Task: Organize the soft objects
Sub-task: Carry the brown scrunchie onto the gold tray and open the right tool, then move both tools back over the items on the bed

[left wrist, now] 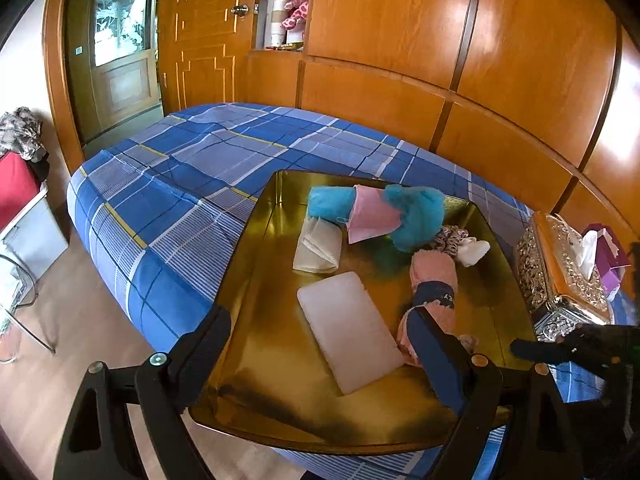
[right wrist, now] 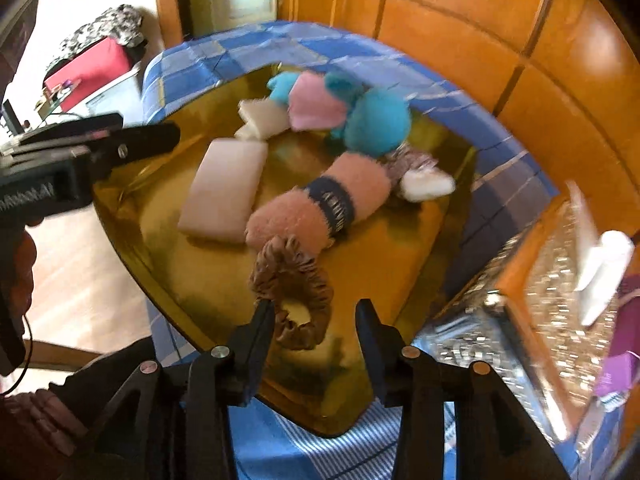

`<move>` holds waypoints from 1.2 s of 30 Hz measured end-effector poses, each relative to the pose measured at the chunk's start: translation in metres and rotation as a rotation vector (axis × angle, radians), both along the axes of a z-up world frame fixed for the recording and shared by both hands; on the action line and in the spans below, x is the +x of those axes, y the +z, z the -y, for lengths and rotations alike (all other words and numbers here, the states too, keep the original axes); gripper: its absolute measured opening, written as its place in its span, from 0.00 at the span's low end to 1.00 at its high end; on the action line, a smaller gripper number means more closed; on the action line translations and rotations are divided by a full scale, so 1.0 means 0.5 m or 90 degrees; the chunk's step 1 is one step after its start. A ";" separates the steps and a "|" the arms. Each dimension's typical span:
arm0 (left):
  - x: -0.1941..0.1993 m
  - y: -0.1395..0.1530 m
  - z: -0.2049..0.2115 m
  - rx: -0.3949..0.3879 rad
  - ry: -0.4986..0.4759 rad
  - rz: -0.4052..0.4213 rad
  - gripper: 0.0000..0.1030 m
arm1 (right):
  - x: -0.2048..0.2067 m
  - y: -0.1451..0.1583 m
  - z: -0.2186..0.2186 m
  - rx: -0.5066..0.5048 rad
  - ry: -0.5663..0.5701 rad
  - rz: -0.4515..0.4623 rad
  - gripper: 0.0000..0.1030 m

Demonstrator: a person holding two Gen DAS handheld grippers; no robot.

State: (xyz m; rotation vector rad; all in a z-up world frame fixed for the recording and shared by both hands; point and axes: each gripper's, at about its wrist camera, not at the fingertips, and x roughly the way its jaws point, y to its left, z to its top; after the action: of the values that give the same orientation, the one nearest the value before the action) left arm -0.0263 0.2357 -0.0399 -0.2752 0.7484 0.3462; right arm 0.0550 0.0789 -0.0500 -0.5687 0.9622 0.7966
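Note:
A gold tray [left wrist: 276,384] [right wrist: 384,264] lies on the bed. It holds a turquoise plush [left wrist: 420,216] [right wrist: 376,120] with a pink cloth, a folded white cloth [left wrist: 318,246], a white foam pad [left wrist: 348,328] [right wrist: 228,188], a pink fuzzy roll with a navy band [left wrist: 434,280] [right wrist: 320,204] and a small white piece [right wrist: 426,184]. My left gripper [left wrist: 324,344] hovers open and wide over the pad's near end. My right gripper [right wrist: 316,320] stands open low over the tray. A brown scrunchie [right wrist: 292,280] lies between its fingers, against the left one only.
An ornate silver and gold tissue box [left wrist: 560,276] [right wrist: 532,300] stands right of the tray, with a purple packet [left wrist: 608,256] beside it. The blue plaid bedsheet [left wrist: 180,184] stretches left and back to a wooden wall. A red box [left wrist: 16,188] and floor lie to the left.

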 end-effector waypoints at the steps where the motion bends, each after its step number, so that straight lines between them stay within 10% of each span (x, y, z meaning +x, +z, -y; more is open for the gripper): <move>1: -0.001 0.001 0.002 0.002 -0.001 0.002 0.87 | -0.003 0.007 0.003 0.004 -0.006 0.009 0.41; 25: -0.003 0.000 0.060 0.020 -0.041 -0.009 0.87 | -0.028 0.122 0.140 0.053 -0.147 0.192 0.40; 36: 0.002 0.018 0.109 0.048 -0.096 -0.003 0.88 | 0.002 0.166 0.362 0.113 -0.289 0.233 0.40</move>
State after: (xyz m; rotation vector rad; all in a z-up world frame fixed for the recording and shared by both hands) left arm -0.0255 0.1810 -0.0309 -0.1466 0.7542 0.2321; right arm 0.0558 -0.1021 0.0330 -0.3070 0.6385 0.3476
